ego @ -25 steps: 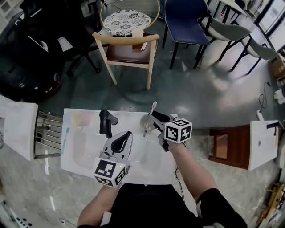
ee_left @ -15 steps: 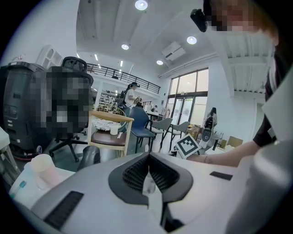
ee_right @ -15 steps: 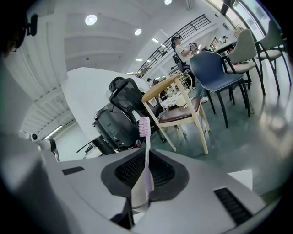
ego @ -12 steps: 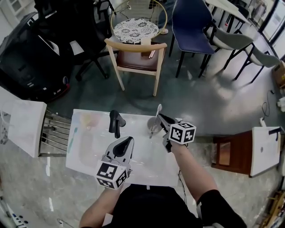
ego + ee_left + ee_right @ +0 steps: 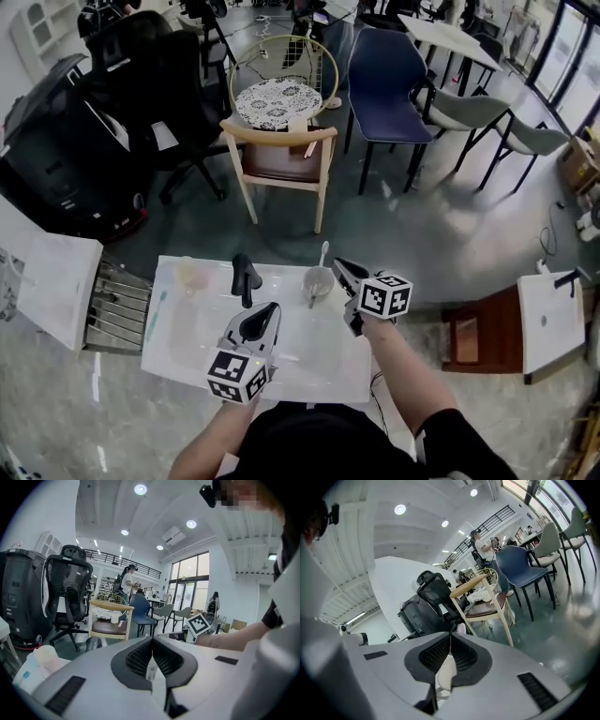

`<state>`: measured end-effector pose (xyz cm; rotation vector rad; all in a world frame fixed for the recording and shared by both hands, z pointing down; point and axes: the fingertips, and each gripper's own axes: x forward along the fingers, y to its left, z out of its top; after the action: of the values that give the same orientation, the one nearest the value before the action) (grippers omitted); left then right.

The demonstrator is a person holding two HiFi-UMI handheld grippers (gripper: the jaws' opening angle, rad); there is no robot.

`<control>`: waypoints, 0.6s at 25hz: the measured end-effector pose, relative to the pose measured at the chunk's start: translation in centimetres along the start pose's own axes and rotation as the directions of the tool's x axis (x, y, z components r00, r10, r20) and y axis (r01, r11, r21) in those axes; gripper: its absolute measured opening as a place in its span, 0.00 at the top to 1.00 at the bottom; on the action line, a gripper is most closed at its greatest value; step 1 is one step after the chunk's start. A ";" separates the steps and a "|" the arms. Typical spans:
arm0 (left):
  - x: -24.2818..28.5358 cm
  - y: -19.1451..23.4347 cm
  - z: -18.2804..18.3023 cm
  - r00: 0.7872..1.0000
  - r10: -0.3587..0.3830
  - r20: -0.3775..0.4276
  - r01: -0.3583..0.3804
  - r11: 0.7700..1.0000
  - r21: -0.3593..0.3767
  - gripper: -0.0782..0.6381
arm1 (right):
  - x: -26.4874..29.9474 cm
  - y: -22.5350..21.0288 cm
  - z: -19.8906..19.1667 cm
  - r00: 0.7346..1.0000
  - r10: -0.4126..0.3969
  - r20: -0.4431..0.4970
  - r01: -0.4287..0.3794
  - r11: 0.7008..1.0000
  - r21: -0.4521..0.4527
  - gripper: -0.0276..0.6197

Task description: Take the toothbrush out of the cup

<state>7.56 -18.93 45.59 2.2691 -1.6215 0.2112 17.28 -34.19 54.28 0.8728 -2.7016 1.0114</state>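
Observation:
A grey cup (image 5: pixel 318 282) stands on the white washstand (image 5: pixel 309 356), right of the black tap (image 5: pixel 246 275). A toothbrush (image 5: pixel 323 251) sticks up out of it; its pink head (image 5: pixel 461 628) shows just past my right gripper's tips. My right gripper (image 5: pixel 339 268) (image 5: pixel 450 641) is at the cup's right rim. Its jaws are closing the last bit and meet on the toothbrush's pale stem. My left gripper (image 5: pixel 265 311) (image 5: pixel 151 644) hangs over the basin, left of the cup. It is shut with nothing in it.
A pale pink cup (image 5: pixel 187 274) (image 5: pixel 46 655) and a teal brush (image 5: pixel 155 314) lie at the washstand's left end. A metal rack (image 5: pixel 117 305) stands left of it and a brown stool (image 5: pixel 469 328) to the right. Behind are a wooden chair (image 5: pixel 278 159) and a blue chair (image 5: pixel 384 75).
My right gripper's jaws have closed beside the cup. The view has drifted, so the washstand sits lower in the picture. My left gripper has stayed over the basin.

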 end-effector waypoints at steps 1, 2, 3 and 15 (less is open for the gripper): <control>-0.1 -0.2 0.1 1.000 -0.004 0.003 0.004 1.000 0.000 0.87 | -0.1 -0.2 -0.2 1.000 -0.001 -0.007 0.001 1.000 0.004 0.91; -0.1 -0.3 0.1 1.000 -0.008 0.004 0.008 1.000 0.001 0.87 | -0.2 -0.4 -0.5 1.000 -0.002 -0.017 0.003 1.000 0.010 0.91; -0.2 -0.5 0.0 1.000 -0.012 0.003 0.012 1.000 0.002 0.87 | -0.3 -0.7 -0.9 1.000 -0.007 -0.027 0.008 1.000 0.013 0.91; 0.2 0.7 -2.0 0.999 0.007 -0.038 -0.008 1.000 -0.026 0.87 | 4.5 -3.6 -4.1 0.981 -0.059 -0.184 0.054 0.998 -0.036 0.70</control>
<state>7.10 -18.65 47.66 2.2265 -1.6040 0.2320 15.27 -35.88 60.81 0.8025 -2.5171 0.9839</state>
